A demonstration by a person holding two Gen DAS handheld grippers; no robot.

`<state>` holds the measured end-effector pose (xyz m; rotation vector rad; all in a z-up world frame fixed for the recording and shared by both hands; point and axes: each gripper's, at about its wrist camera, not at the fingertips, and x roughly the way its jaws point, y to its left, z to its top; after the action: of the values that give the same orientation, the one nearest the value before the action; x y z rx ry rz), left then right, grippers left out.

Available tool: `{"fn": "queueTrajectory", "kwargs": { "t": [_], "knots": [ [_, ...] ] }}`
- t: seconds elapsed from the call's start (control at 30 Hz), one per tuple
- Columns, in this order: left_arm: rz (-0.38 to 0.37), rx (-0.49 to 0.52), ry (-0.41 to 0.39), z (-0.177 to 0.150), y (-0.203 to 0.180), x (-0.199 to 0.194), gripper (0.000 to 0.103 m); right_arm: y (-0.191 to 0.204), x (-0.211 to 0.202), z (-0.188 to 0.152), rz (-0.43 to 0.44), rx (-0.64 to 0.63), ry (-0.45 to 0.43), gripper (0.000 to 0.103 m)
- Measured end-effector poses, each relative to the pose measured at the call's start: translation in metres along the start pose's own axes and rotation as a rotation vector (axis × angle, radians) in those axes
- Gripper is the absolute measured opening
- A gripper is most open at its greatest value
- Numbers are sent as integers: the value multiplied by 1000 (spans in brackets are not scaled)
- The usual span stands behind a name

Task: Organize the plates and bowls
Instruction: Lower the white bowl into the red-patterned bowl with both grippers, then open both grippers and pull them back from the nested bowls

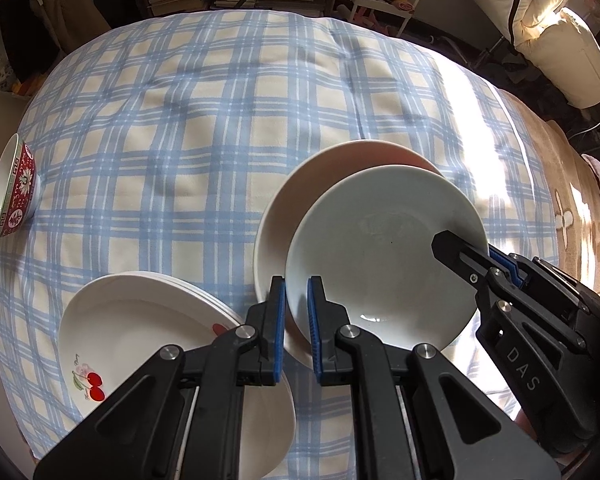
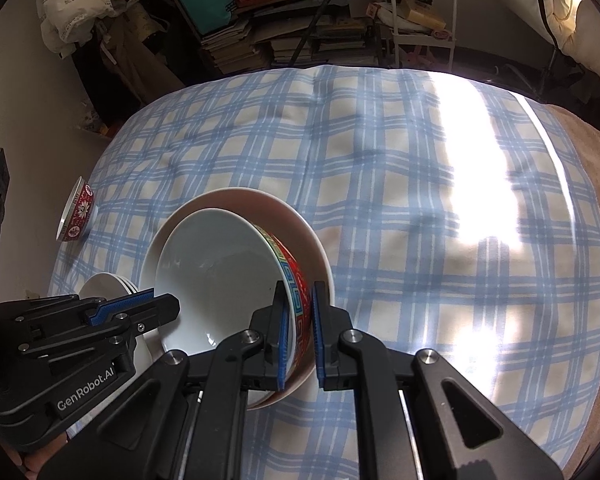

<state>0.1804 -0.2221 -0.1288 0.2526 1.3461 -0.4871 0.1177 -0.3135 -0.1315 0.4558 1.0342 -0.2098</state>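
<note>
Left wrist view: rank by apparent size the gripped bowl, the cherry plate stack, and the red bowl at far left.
1. Gripped bowl and cherry plate stack: look alike, and both are near the camera, so unranked.
2. Red bowl: smallest, but farther off.

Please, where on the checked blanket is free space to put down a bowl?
Free: the far half of the checked blanket, beyond the held bowl, and right of it. Crowded: the near left, with the plate stack and small red bowl.

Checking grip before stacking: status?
Left gripper and right gripper both shut on red-patterned bowl. Bowl over cream plate. Nothing in the way.
</note>
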Motion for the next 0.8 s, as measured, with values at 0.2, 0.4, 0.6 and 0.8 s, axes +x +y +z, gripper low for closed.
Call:
{"fn": "queueTrajectory", "kwargs": {
  "t": [0.2,0.4,0.6,0.8],
  "knots": [
    [9,10,-21,-1,1,-12,11,-2,-6,0,15,11,-19,14],
    [38,2,-37,-5,6,-23,15,-7,-13,-2,35,38,-16,14],
    [66,-18,-33,-7,21,-34,20,-6,-28,0,26,44,-48,34],
    [127,-25,-75,-10,45,-52,46,12,-40,6,68,16,-54,69]
  ]
}}
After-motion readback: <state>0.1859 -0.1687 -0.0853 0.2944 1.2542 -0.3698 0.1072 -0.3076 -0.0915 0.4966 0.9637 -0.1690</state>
